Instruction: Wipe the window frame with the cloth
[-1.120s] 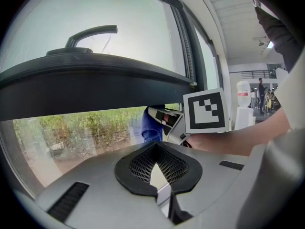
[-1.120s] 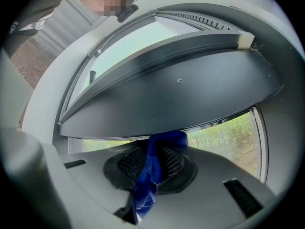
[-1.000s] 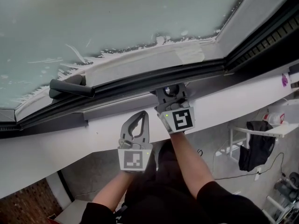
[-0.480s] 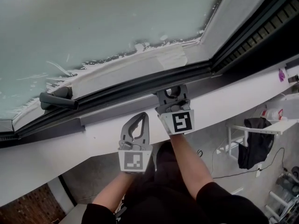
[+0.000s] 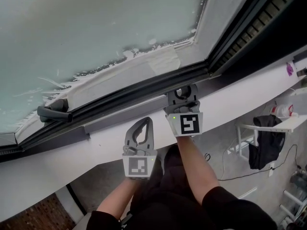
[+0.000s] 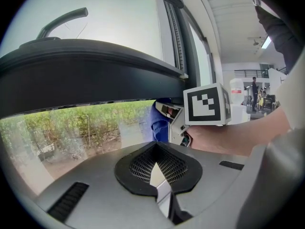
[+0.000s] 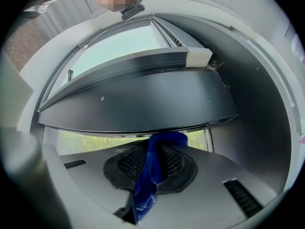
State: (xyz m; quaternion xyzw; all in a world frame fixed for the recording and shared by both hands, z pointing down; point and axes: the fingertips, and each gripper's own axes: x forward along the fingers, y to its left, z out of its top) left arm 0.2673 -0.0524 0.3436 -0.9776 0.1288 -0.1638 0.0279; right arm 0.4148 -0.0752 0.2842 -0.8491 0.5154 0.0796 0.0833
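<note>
The dark window frame (image 5: 139, 91) runs under the frosted pane (image 5: 96, 28), and the same frame fills the right gripper view as a black rail (image 7: 143, 99). My right gripper (image 5: 182, 90) presses its tips against that frame and is shut on a blue cloth (image 7: 153, 168). The cloth also shows in the left gripper view as a blue cloth (image 6: 160, 123) beside the marker cube. My left gripper (image 5: 142, 122) hangs lower over the white sill (image 5: 72, 152), jaws shut with nothing in them, apart from the frame.
A black window handle (image 5: 52, 114) sticks out at the left. A patch of tape (image 5: 163, 61) sits on the pale sash. A slatted vent (image 5: 283, 4) runs up the right side. Below right stands a white rack with a dark garment (image 5: 266, 145).
The right gripper with the cloth has slid to the right along the frame, towards the corner. The left gripper has travelled with it, and the handle and tape have shifted left in view.
</note>
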